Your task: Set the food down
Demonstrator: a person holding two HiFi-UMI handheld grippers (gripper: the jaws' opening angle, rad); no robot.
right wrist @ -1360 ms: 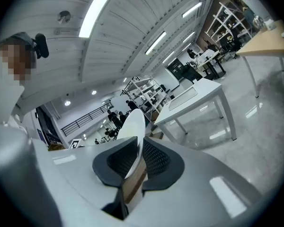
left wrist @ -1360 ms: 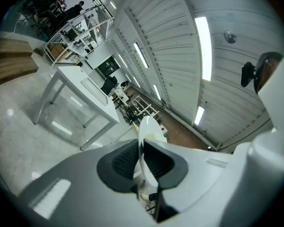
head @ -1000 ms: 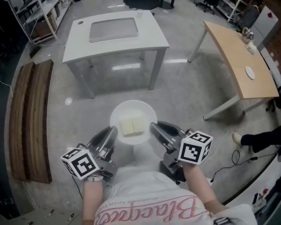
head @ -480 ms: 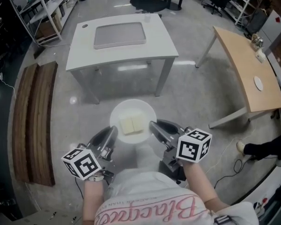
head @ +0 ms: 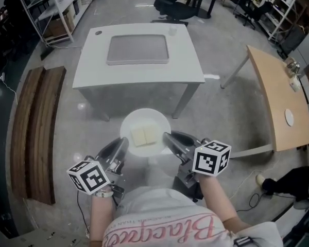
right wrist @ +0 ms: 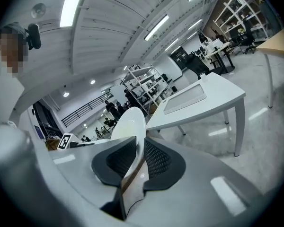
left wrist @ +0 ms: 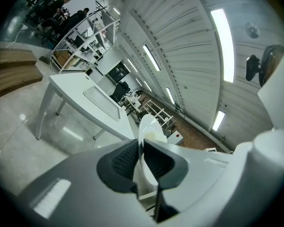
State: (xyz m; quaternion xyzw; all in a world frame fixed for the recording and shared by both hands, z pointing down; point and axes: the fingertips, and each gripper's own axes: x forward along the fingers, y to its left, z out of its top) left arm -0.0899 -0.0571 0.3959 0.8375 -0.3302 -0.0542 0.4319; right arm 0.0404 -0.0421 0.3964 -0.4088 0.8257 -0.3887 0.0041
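A round white plate carrying two pale yellow food slices is held level in front of me, above the floor. My left gripper is shut on the plate's left rim, and my right gripper is shut on its right rim. In the left gripper view the plate's edge runs between the dark pads, with a bit of food beyond. In the right gripper view the plate stands edge-on between the pads. A white table with a grey mat stands ahead.
A wooden bench lies at the left, and metal shelving stands at the back left. A light wooden table is at the right with a small white disc on it. An office chair stands behind the white table.
The white table has come nearer and shifted rightward in the head view as I walk toward it. Both grippers keep the plate in the same hold.
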